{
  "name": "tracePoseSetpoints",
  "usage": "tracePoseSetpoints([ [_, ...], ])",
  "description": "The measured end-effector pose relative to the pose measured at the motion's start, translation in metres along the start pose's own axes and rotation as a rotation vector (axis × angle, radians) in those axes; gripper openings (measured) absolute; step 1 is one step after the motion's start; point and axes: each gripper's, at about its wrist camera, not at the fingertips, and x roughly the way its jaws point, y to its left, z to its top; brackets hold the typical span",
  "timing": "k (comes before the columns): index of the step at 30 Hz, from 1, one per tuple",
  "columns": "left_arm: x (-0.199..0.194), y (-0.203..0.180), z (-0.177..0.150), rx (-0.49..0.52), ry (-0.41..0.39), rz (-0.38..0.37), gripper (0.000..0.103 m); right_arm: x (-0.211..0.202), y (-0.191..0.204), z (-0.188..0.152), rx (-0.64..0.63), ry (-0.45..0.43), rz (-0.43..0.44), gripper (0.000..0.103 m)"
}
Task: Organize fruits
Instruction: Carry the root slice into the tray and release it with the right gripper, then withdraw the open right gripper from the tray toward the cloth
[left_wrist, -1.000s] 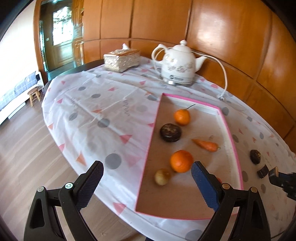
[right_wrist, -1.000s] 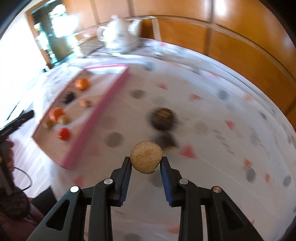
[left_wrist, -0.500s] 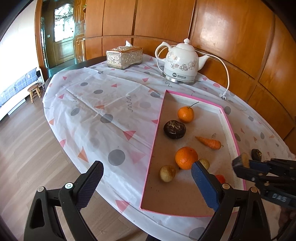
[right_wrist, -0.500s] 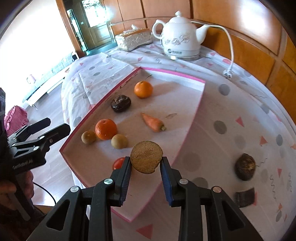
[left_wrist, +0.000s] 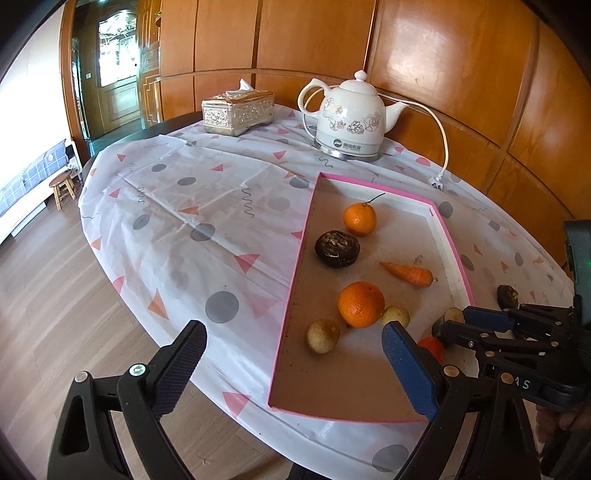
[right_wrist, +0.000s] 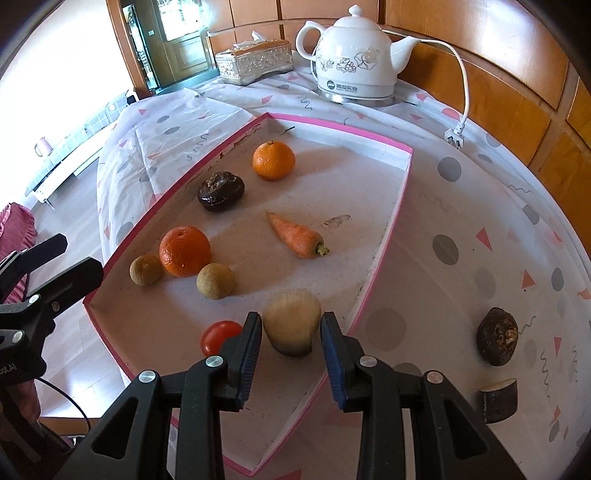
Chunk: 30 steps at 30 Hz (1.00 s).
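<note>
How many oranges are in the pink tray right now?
2. A small orange with a stem sits at the far end of the pink tray; a larger orange lies nearer, between two small tan fruits. None seems hidden.

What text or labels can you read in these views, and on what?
Kettle base: a round logo and a short line of characters, too small to read.
Right gripper body, in the left view: "AS", partly cut off.
Left gripper body, in the right view: letters at the frame edge, unreadable.

A home: wood-panelled walls (left_wrist: 424, 55), kettle (left_wrist: 349, 118), tissue box (left_wrist: 238, 110).
</note>
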Motion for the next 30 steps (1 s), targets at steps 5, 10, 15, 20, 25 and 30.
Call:
tracePoseSetpoints([
  [5,-0.001,-0.002,-0.001,0.005,0.000,-0.001,0.096,-0.006,-0.001,-0.002,0.014,-0.017,0.004,0.036],
  [10,-0.002,-0.004,-0.001,0.008,-0.001,-0.005,0.096,-0.017,-0.002,-0.007,0.025,-0.037,0.007,0.036],
  [15,-0.003,-0.006,-0.002,0.010,0.003,-0.015,0.096,-0.028,-0.005,-0.014,0.032,-0.054,-0.006,0.037],
  [20,-0.005,-0.009,-0.003,0.017,0.004,-0.018,0.096,-0.040,-0.011,-0.023,0.040,-0.065,-0.025,0.037],
  [25,-0.006,-0.013,-0.004,0.027,0.004,-0.025,0.096,-0.051,-0.021,-0.031,0.047,-0.073,-0.048,0.037],
  [30,-0.009,-0.017,-0.005,0.040,0.003,-0.032,0.096,-0.061,-0.032,-0.038,0.053,-0.079,-0.074,0.038],
])
